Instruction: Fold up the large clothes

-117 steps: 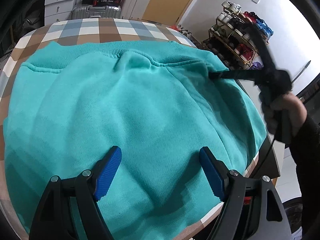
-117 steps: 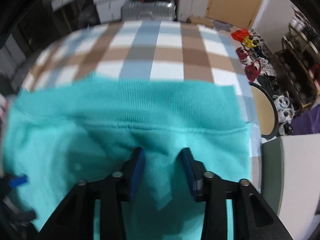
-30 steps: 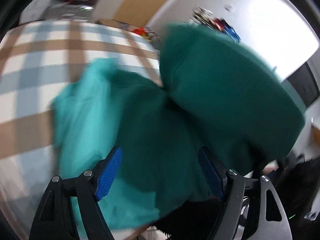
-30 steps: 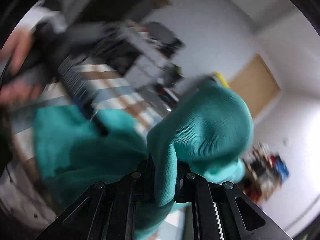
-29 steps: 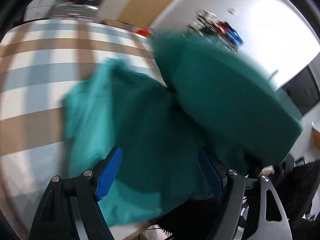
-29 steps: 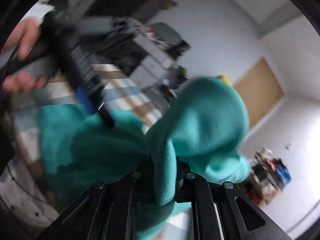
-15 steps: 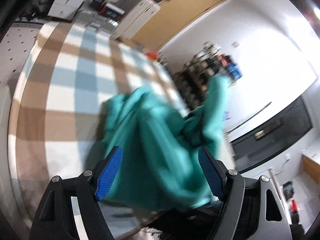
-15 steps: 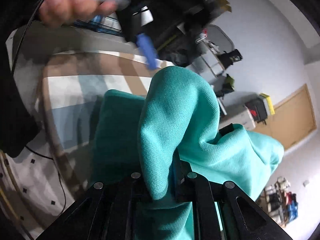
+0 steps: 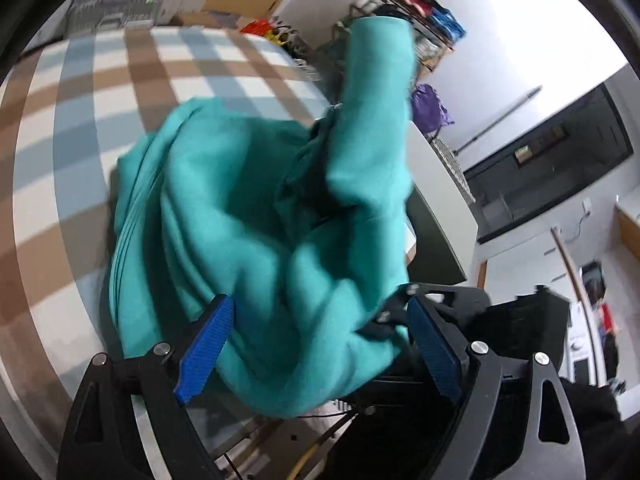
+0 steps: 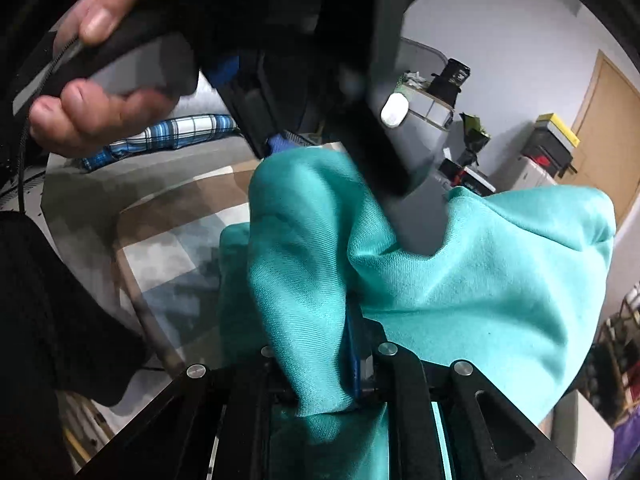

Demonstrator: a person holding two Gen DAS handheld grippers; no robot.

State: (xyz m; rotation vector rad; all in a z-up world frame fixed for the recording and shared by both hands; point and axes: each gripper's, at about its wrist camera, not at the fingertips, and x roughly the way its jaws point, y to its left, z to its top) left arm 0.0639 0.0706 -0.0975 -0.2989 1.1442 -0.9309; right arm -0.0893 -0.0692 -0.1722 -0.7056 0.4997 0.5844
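Observation:
A teal sweatshirt (image 9: 248, 216) lies bunched on the checked table (image 9: 80, 128), one part raised in a tall fold (image 9: 376, 92). My left gripper (image 9: 316, 320) stands over the near edge of the heap, its jaws opening; cloth lies between the wide-apart blue pads (image 9: 204, 344), which do not press on it. My right gripper (image 10: 332, 360) pinches a fold of the sweatshirt (image 10: 480, 280), though its jaws are opening slightly. In the right wrist view a hand (image 10: 92, 92) holds the left tool, and one of its fingers (image 10: 416, 216) lies against the cloth.
A shoe rack (image 9: 420, 12) and a purple bag (image 9: 428, 108) stand beyond the table's far right corner. A suitcase (image 9: 104, 12) is behind the table. A dark surface (image 9: 436, 240) adjoins the table's right side. A blue plaid cloth (image 10: 172, 132) lies behind the hand.
The flat sweatshirt has been gathered into a heap. In the last second the right gripper has come down with its fold, close to the left tool. The left pads stand a little wider.

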